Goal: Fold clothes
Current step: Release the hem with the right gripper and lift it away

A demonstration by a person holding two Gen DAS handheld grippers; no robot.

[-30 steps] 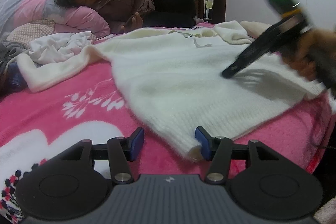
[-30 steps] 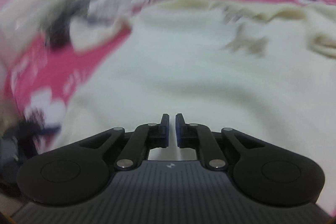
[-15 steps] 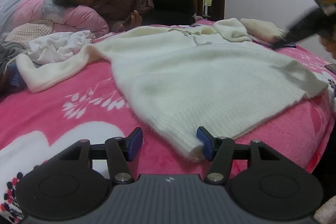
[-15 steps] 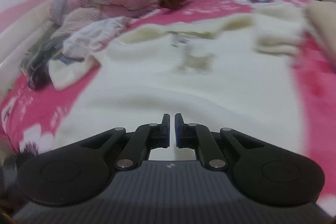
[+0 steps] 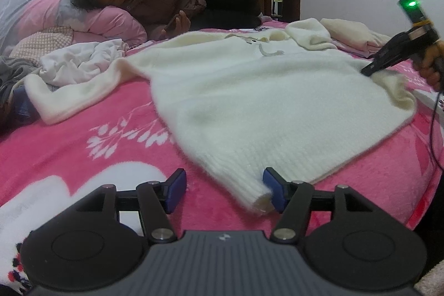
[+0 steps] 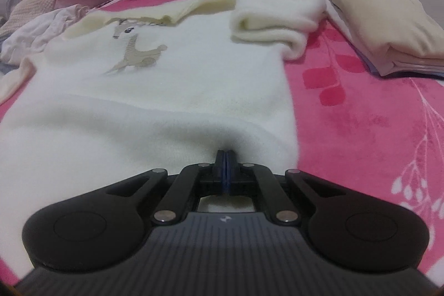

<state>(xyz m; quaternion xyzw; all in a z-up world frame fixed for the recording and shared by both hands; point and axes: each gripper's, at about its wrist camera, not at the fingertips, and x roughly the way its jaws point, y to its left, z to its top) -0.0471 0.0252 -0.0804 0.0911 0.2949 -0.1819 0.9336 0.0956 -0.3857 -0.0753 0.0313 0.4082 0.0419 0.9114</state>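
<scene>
- Our left claw [image 5: 223, 192] has just been opening; it stands wide around the sweater's [image 5: 272, 101] near hem corner, unpinched, so that corner may be left behind.
- Our right claw [image 5: 367, 71] is closed, seemingly pinching the right hem corner; fluffy knit could slip.
- The sweater lies flat on the bed [image 5: 83, 146], long axis near-to-far, collar far.

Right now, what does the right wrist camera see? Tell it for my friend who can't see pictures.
The shut right gripper presses its tips into the near edge of a fluffy white sweater with a deer picture, spread flat on a pink flowered blanket. One sleeve lies bunched near the collar, and a stack of folded clothes sits to the right.
</scene>
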